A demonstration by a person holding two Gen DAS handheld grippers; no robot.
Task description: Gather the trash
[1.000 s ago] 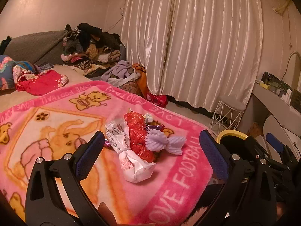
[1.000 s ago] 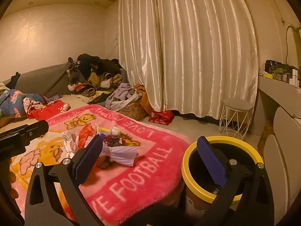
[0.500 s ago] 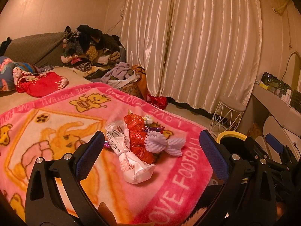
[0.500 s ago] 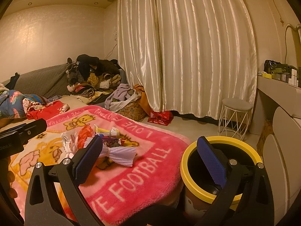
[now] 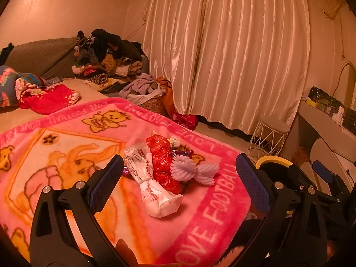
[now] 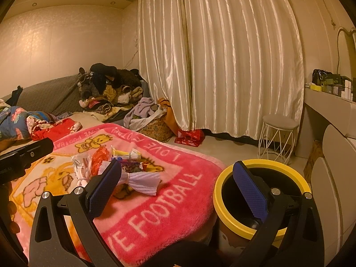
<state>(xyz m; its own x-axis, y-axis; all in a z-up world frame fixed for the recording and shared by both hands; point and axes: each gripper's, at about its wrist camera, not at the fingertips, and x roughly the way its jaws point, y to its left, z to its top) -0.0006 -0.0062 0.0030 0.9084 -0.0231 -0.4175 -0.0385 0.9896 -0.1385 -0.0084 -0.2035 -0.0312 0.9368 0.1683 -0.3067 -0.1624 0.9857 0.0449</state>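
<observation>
Left wrist view is showing the trash pile (image 5: 164, 169) lying on a pink blanket (image 5: 66, 151), ahead of the left gripper (image 5: 178, 178) and framed between its two spread fingers. Nothing is touching the pile. A white printed wrapper (image 5: 153, 191) is sitting nearest the gripper, a red crumpled bag (image 5: 163, 162) is lying against it, and a pale lilac foam net (image 5: 193, 171) is resting on the right side of the heap. The left gripper is standing wide apart and holding nothing. Right wrist view is showing the right gripper (image 6: 175, 182) likewise spread and empty, with the same pile (image 6: 115, 164) lying beyond its left finger. A yellow-rimmed bin (image 6: 222, 178) is standing just beside the blanket's edge, behind the right finger. Cream curtains (image 6: 222, 55) are hanging behind, a white stool (image 6: 279, 131) before them.
</observation>
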